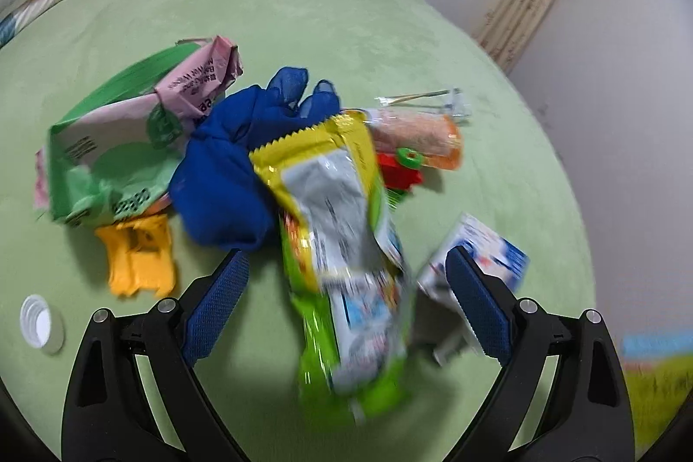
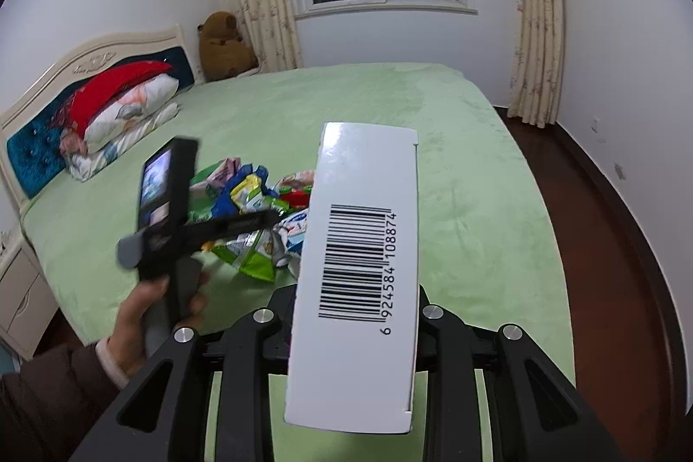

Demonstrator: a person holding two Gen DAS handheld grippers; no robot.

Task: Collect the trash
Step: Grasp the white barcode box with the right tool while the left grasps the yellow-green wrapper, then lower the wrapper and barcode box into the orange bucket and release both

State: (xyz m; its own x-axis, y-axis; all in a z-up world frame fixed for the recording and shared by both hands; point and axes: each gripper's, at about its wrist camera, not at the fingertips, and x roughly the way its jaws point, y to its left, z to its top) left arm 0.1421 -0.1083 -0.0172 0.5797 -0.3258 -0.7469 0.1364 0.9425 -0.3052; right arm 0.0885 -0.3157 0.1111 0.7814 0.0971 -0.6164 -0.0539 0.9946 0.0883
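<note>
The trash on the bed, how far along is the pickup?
Early. No bin or bag is visible, so nothing looks collected yet. In hand: the right gripper is shut on a white barcoded box. The left gripper is open over the yellow-green snack bag. Left on the green bedspread: blue glove, green wipes pack, orange wrapper, white cap.

A motion-blurred yellow-and-green foil snack packet (image 1: pixel 346 245) smears across the left wrist view, its print unreadable. A long white cardboard box with a barcode (image 2: pixel 359 276) hides the right gripper's fingertips; a blurred green-and-blue shape (image 1: pixel 658 375) is cut by the frame's right edge.
</note>
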